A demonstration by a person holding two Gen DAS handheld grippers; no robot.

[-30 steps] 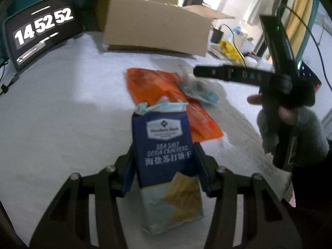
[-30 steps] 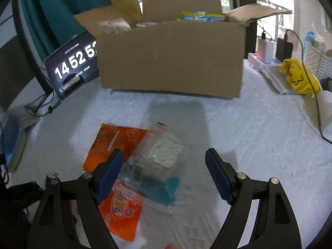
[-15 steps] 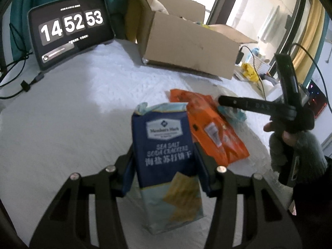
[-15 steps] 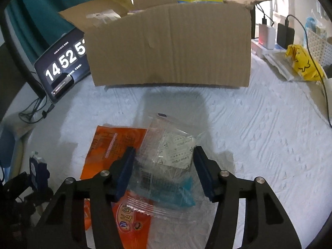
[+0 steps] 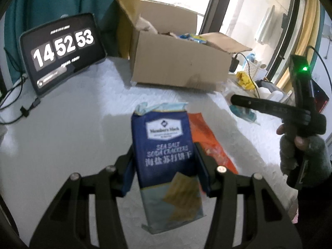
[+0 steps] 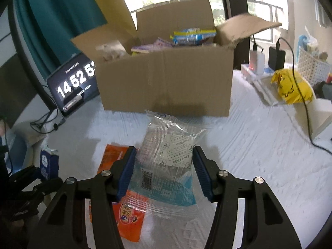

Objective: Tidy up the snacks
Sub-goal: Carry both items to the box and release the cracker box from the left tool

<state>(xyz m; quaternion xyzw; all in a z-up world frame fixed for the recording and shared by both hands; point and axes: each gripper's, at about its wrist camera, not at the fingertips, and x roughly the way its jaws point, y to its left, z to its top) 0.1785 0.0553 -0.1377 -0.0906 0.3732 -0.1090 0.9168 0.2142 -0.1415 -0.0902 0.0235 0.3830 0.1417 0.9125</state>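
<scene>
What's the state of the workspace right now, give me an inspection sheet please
Surface: white textured cloth.
Job's things: open cardboard box holding snacks; orange packet lying on the cloth.
Clutter: tablet clock, yellow bag, white basket.
Grippers: left gripper shut on blue cracker pack; right gripper shut on clear packet.
Cables: black cable across the cloth.
Surroundings: teal curtain, window.

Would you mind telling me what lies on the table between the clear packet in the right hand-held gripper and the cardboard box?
Nothing: in the right wrist view, only bare white tablecloth lies between the clear packet and the box.
</scene>
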